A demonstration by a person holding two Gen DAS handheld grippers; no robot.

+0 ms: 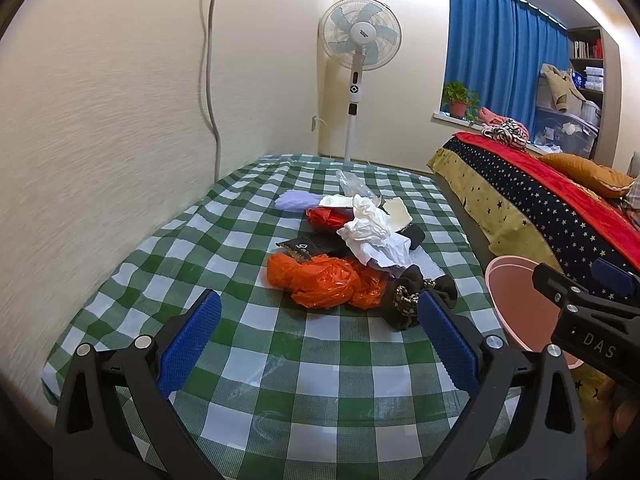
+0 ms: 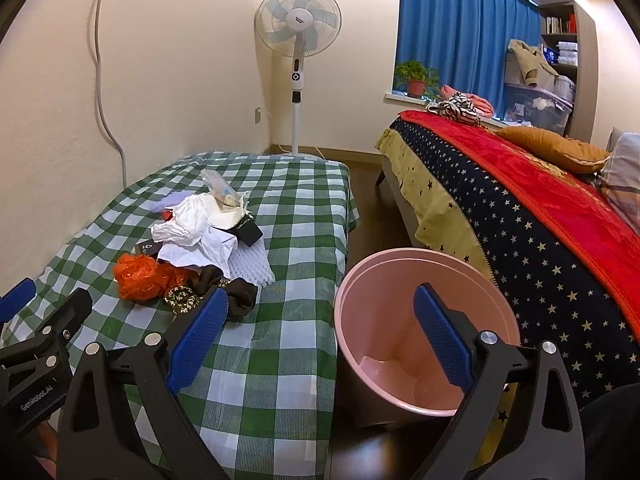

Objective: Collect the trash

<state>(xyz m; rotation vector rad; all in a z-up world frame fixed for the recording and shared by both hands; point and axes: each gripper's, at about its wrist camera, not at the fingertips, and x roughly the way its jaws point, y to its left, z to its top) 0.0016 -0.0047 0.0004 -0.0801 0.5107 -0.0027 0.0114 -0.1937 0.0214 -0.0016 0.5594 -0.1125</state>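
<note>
1. Nearest are the two pairs of tongs, both with their blue pads spread apart and nothing between them. The left tongs (image 1: 320, 334) hover over bare green-checked cloth on the worktop (image 1: 280, 380); the right tongs (image 2: 320, 336) sit further right, partly over the pink bin (image 2: 424, 408).

2. The bin stands on the dark floor in the gap between the worktop's right edge and the bed (image 2: 520, 216), mouth up and, as far as can be seen, empty. Its rim is below the level of the worktop, so a light scrap released early could flutter to the floor beside it.

3. Just beyond the left tongs lies the trash pile (image 1: 360, 248). Its near edge is an orange plastic bag (image 1: 320, 280) touching a dark fabric piece (image 1: 408, 300) with a patterned band.

4. Further in the heap are crumpled white paper (image 1: 368, 228), a black packet (image 1: 316, 246), a second red-orange bag, a foam sheet and clear wrapping at the far end. These overlap, so pinching one will likely drag its neighbours along or scatter them; thin plastic may slip out of the pads.

5. Far off, a standing fan (image 1: 360, 40) and blue curtain (image 1: 500, 52) play no part.
</note>
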